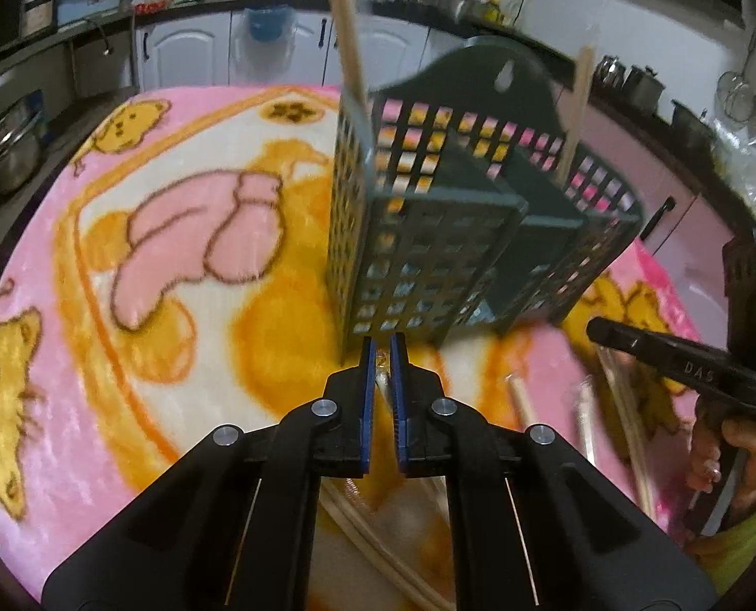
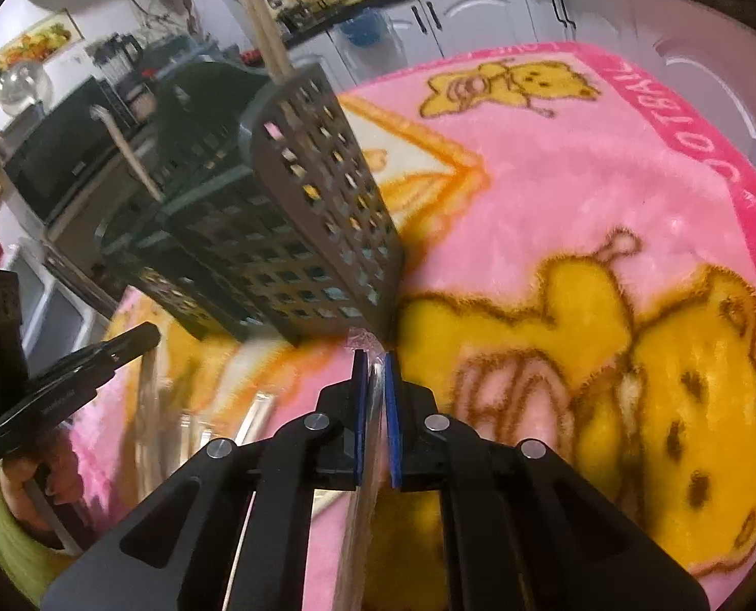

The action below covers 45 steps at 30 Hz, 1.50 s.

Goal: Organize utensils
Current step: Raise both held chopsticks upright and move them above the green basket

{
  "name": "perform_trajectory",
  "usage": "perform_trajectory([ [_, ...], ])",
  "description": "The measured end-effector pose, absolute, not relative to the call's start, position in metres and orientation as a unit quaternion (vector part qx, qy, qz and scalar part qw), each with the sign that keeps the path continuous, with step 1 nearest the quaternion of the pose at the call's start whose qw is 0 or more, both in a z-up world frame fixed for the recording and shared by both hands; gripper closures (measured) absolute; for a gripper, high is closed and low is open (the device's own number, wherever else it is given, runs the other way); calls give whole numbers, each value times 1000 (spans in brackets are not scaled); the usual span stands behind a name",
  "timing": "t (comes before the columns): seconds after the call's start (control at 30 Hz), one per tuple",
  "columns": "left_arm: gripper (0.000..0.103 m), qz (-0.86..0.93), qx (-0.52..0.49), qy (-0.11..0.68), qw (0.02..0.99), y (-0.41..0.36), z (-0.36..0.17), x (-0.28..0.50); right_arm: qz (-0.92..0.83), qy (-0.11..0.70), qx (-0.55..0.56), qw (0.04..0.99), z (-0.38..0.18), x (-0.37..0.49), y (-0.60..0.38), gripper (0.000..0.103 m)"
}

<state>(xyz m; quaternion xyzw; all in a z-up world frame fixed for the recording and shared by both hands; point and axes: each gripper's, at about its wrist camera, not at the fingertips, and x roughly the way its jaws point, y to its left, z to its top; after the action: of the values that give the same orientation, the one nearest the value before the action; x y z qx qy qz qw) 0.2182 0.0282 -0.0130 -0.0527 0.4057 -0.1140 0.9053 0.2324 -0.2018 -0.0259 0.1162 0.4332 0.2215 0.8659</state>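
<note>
I see the counter covered by a pink blanket [image 1: 62, 336] printed with yellow bears. A dark green lattice utensil holder [image 1: 429, 254] stands on it at twelve o'clock from my left camera. Wrapped chopsticks [image 1: 627, 407] lie loose on the blanket at four o'clock, near the holder's base.

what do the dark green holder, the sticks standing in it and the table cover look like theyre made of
Holder: most likely moulded plastic, matte dark green, judging by its even square grid holes and hanging slot.
Sticks: probably wood or bamboo, pale tan and unvarnished; blur hides any grain.
Table cover: plush fleece blanket, pink and yellow with a printed cartoon, its fuzzy pile showing a soft sheen.
</note>
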Motion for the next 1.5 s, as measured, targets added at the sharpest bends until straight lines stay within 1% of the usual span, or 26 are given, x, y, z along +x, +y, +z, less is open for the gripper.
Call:
perform_trajectory([
  [0.4, 102, -138, -60, 333, 931, 21, 51, 195, 274, 332, 102, 897, 52, 190, -195, 97],
  [0.5, 102, -142, -59, 321, 935, 19, 61, 190, 281, 314, 95, 902, 63, 181, -192, 97],
  [1.13, 103, -157, -63, 256, 952, 12, 118, 166, 272, 213, 70, 936, 117, 144, -194, 97],
  [1.5, 103, -183, -55, 227, 955, -6, 147, 171, 255, 178, 75, 947, 135, 136, -208, 97],
])
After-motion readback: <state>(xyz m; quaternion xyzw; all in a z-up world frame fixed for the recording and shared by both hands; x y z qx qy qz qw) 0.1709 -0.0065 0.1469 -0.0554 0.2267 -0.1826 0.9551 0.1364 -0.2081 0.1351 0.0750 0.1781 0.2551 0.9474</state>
